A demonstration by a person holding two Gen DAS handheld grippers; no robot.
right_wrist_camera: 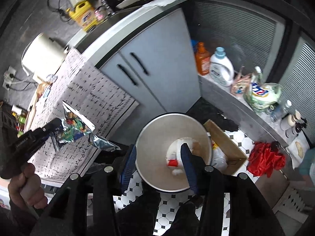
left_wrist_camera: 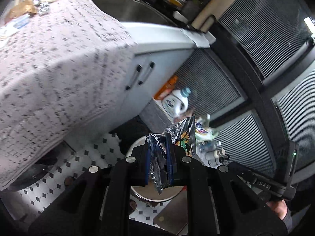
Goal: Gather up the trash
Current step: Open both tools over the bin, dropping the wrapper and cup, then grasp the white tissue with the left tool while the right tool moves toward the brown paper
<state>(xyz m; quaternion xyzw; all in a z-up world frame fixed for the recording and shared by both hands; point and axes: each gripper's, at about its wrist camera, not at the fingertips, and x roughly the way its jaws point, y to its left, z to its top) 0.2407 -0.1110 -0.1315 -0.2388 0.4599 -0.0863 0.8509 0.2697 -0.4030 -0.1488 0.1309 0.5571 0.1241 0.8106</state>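
My left gripper (left_wrist_camera: pixel 158 137) is shut on a crumpled foil snack wrapper (left_wrist_camera: pixel 185 135) with a colourful print, which it holds over the rim of a round metal bin (left_wrist_camera: pixel 135 143). In the right wrist view the same left gripper (right_wrist_camera: pixel 56 130) hangs at the left with the wrapper (right_wrist_camera: pixel 76 129), beside the table's edge. My right gripper (right_wrist_camera: pixel 159 167) points down into the bin (right_wrist_camera: pixel 149 137), open, with nothing between its blue pads (right_wrist_camera: pixel 129 163). White trash with a red piece (right_wrist_camera: pixel 177 153) lies at the bottom of the bin.
A table under a patterned cloth (right_wrist_camera: pixel 82 90) stands left of the bin, with foil balls and paper (left_wrist_camera: pixel 43 7) at its far end. Behind are a grey cabinet (right_wrist_camera: pixel 157 63) and a ledge with detergent bottles (right_wrist_camera: pixel 221 66). A cardboard box (right_wrist_camera: pixel 224 143) and a red cloth (right_wrist_camera: pixel 263 157) lie to the right.
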